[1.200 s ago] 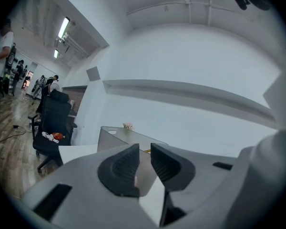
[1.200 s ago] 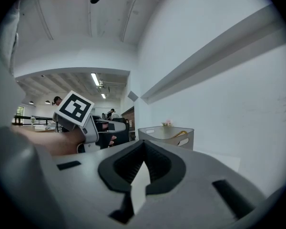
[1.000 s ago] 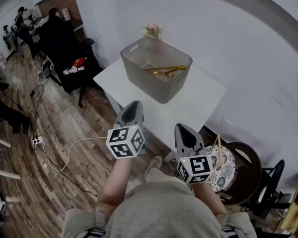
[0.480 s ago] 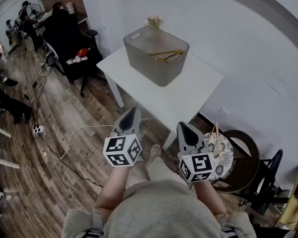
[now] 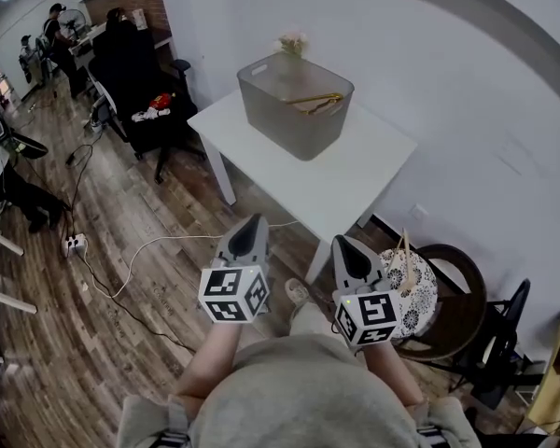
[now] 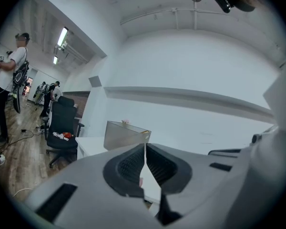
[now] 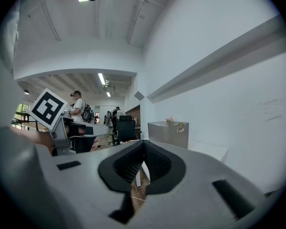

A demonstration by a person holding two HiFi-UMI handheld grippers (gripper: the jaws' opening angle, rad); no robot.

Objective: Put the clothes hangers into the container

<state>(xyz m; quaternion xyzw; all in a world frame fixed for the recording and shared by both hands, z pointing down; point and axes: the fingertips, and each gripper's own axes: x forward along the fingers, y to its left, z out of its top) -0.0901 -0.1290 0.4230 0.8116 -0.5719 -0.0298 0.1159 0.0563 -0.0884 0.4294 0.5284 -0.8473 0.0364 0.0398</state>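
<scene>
White table (image 5: 355, 166) holds the bin (image 5: 289, 124), gold hangers (image 5: 313, 102) already inside; my left gripper (image 5: 255, 220) and right gripper (image 5: 343, 241) are both closed and empty. Looks done.

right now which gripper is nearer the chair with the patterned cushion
Right. The right gripper hangs just beside the patterned cushion; the left gripper is farther off, over the floor.

The frosted wall of the container (image 5: 287, 119) blurs the gold hangers (image 5: 317, 100); their number cannot be told.
</scene>
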